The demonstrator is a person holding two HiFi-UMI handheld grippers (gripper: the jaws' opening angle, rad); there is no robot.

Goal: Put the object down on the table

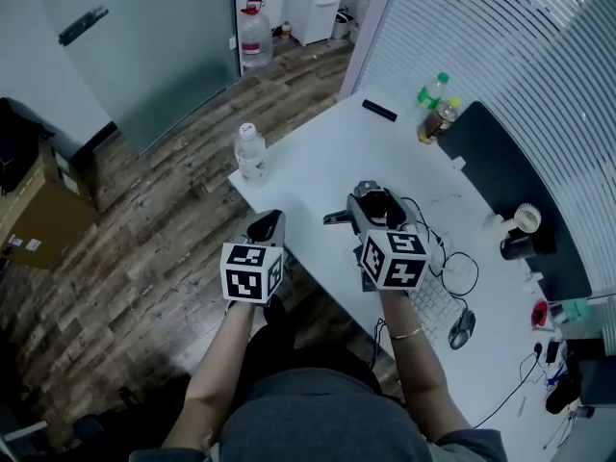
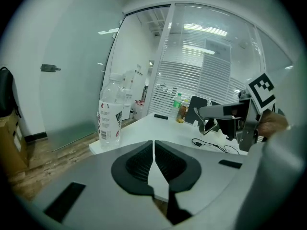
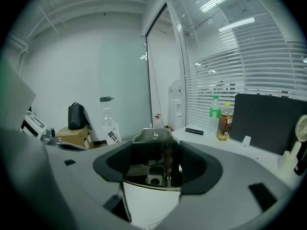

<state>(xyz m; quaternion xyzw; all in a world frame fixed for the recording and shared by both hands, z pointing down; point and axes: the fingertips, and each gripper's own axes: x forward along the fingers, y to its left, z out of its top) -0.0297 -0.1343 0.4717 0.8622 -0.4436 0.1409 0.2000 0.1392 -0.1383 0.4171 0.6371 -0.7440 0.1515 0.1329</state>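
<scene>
Hanging in the right claw (image 1: 373, 205), the metal object (image 1: 337, 218) is off the surface (image 1: 322, 157), over its long edge on the person's side. The head view shows only a grey end of it poking out to the left of the dark jaws. The right gripper view looks straight at the grip: both jaws are clamped on the object (image 3: 152, 139), whose rounded shiny top stands up between them. The left gripper view gives the side-on look that the other two lack: a grey metal bar (image 2: 218, 111) sticks out from the right claw (image 2: 237, 123), clear above the surface and not touching it.

The left claw (image 1: 268, 224) is beyond the surface's edge, over the wood floor (image 1: 144, 258). In its own view the jaws are together, tips meeting, with nothing between them (image 2: 153, 145).

A clear water bottle (image 1: 250, 152) stands upright at the corner of the surface nearest the left claw. At the far corner by the blinds stand two drink bottles (image 1: 436, 107), with a short black bar (image 1: 379, 110) lying beside them. Only the head view shows the keyboard (image 1: 438, 306) and mouse (image 1: 462, 328) near the person's edge. Only the right gripper view shows a black backpack (image 3: 76, 116) on a cardboard box (image 3: 72, 137) by the wall.
</scene>
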